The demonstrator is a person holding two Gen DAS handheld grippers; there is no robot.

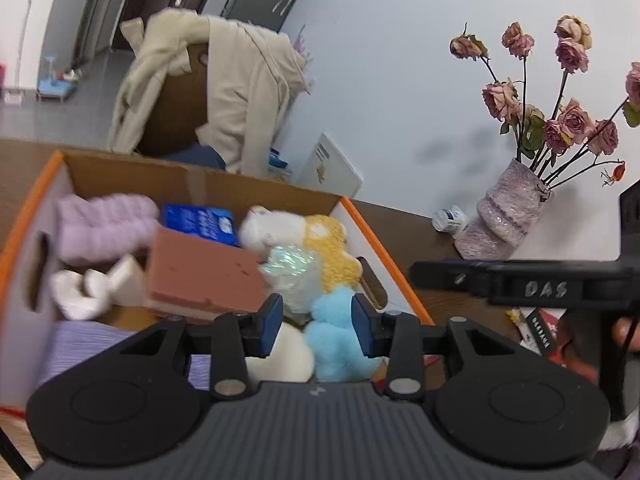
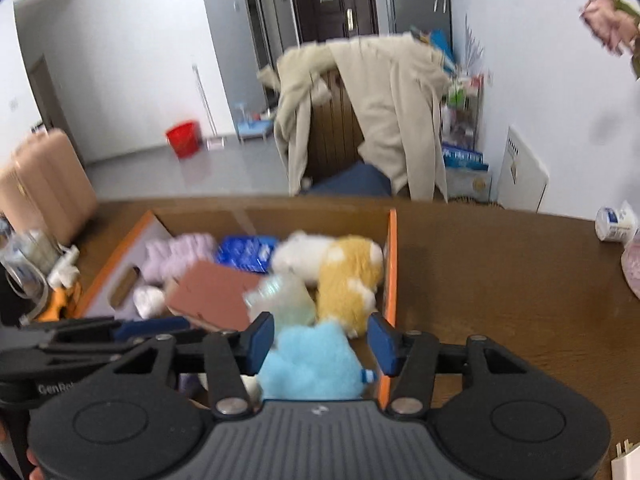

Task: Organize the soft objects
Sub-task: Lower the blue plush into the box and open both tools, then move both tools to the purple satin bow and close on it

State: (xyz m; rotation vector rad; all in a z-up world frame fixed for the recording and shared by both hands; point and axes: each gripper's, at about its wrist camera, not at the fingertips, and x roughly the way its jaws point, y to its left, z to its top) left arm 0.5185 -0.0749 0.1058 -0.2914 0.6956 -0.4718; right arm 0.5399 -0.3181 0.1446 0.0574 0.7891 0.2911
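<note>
Nearest the left wrist camera, the left gripper [image 1: 318, 324] has its two blue-padded fingers spread apart with nothing between them. It hovers over a cardboard box [image 1: 208, 184] with orange edges. The right wrist view shows the right gripper [image 2: 322, 340], also spread wide and empty, above the same box's near right corner.

Directly below both grippers lies a fluffy light-blue plush [image 1: 336, 340], and in the left view a cream-white plush [image 1: 286, 354] lies just beside it on the left. Further into the box sit a crinkly iridescent bundle [image 1: 294, 276], a yellow-and-white plush [image 1: 332, 248], and a white plush [image 1: 272, 228] behind it. A brick-red sponge block [image 1: 204, 276] leans across the middle. Left of it are small white soft pieces [image 1: 82, 290], and a lilac knitted item [image 1: 104, 228] lies at the back beside a blue packet [image 1: 200, 222]. A lavender cloth [image 1: 92, 344] shows at the near left; motion blur makes it hard to tell whether it is inside the box or draped on its edge.

Beyond the box, on the brown table [image 2: 500, 272], stand a pink vase of dried roses [image 1: 504, 216] and a small white bottle [image 1: 450, 218]. A beige coat hangs on a chair [image 2: 368, 112] behind.

Judging from here, the box looks crowded, so a careless push could tip the sponge block or nudge the plush nearest the right wall over the edge. The two grippers are close together and could collide, and a wide rightward swing risks the vase.
</note>
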